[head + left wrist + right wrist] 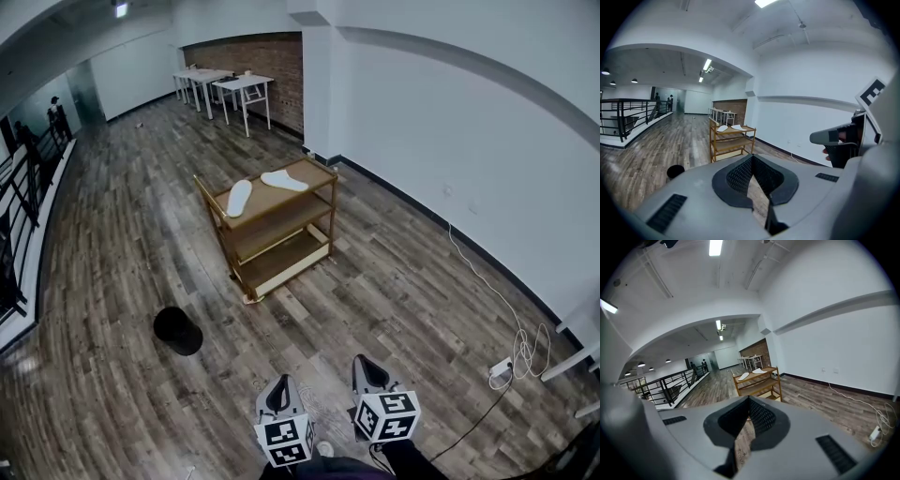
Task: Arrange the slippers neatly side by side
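Observation:
Two white slippers lie on the top board of a wooden three-tier shelf (298, 221) in the middle of the room. The left slipper (239, 197) and the right slipper (283, 180) lie apart and at an angle to each other. Both grippers are far from the shelf, near my body at the bottom of the head view. My left gripper (279, 397) is shut and holds nothing, and so is my right gripper (367, 373). The left gripper view shows the slippers (723, 128) small beyond the shut gripper (752, 157). In the right gripper view the slippers (743, 376) show above the shut gripper (749, 399).
A black round object (177, 330) stands on the wood floor left of my path to the shelf. A white cable and plug box (502, 367) lie by the right wall. White tables (225, 84) stand at the far end. A black railing (23, 187) runs along the left.

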`<state>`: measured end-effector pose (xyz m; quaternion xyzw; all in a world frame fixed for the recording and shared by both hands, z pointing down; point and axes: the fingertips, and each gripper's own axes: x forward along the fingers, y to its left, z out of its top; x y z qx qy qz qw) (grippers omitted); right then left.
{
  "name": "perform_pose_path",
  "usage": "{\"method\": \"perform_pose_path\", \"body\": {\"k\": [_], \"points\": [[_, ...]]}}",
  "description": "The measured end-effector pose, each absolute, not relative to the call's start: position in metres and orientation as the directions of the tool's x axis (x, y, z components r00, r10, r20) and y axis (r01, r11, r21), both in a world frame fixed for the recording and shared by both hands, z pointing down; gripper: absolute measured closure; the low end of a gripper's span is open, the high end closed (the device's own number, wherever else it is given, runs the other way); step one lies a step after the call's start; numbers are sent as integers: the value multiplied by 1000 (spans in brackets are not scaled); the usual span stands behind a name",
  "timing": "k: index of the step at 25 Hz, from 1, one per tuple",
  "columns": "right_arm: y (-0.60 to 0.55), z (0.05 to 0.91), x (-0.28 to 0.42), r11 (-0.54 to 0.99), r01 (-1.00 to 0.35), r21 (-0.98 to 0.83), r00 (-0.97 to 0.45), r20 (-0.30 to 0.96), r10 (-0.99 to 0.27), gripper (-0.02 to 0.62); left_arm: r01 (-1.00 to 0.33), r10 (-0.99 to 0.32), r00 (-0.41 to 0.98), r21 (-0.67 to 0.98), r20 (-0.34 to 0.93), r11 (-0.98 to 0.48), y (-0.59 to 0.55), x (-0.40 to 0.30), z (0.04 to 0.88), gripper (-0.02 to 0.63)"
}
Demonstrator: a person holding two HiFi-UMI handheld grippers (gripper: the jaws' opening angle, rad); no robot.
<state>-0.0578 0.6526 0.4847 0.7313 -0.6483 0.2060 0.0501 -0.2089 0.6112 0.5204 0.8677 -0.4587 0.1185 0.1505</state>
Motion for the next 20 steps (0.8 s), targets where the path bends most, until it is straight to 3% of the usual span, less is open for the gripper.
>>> {"method": "perform_pose_path", "body": {"k": [20], "points": [[497, 474, -25, -197, -963, -182, 124, 350, -928, 597, -793, -728, 603, 150, 327, -590, 450, -172, 511, 606]]}}
